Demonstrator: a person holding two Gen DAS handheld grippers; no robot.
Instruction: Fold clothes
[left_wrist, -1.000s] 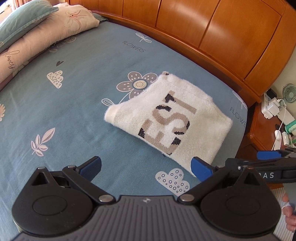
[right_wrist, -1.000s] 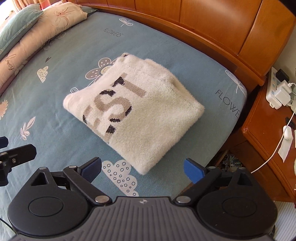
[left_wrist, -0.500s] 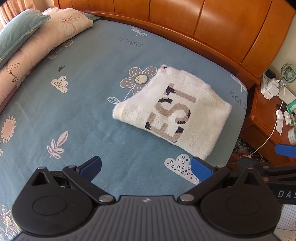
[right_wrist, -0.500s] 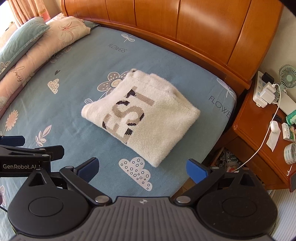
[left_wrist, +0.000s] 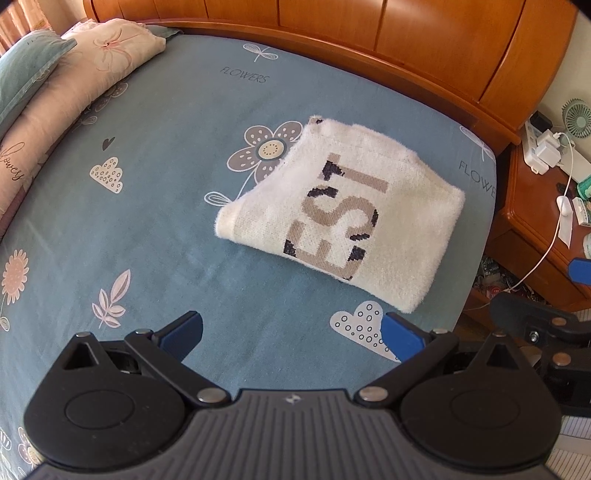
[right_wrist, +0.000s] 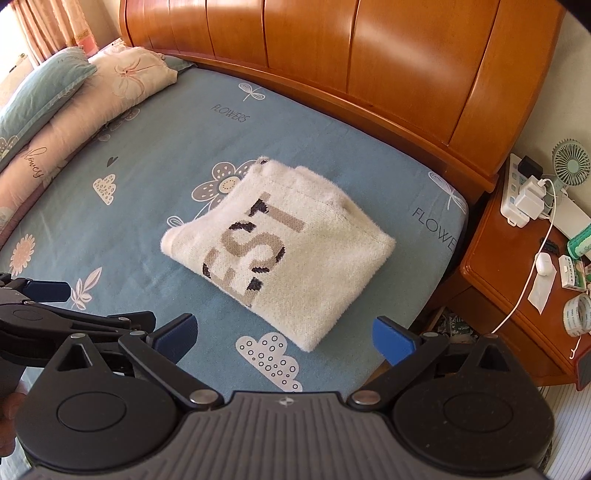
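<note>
A cream fuzzy sweater (left_wrist: 343, 218) (right_wrist: 284, 251) with tan and navy letters lies folded into a compact rectangle on the blue flowered bed sheet (left_wrist: 155, 206) (right_wrist: 155, 192), near the bed's right corner. My left gripper (left_wrist: 291, 334) hovers open above the sheet, well short of the sweater, with nothing between its blue pads. My right gripper (right_wrist: 284, 338) is likewise open and empty, held back from the sweater's near corner. The left gripper's side (right_wrist: 44, 317) shows at the left of the right wrist view.
A wooden headboard (right_wrist: 369, 66) curves behind the bed. Pillows (left_wrist: 55, 85) lie stacked at the far left. A wooden nightstand (right_wrist: 517, 266) at the right holds a power strip, chargers, a small fan (right_wrist: 570, 160), cables and tape rolls.
Both grippers have pulled back and up from the folded sweater, which now looks smaller and farther off. The sweater itself has not moved.
</note>
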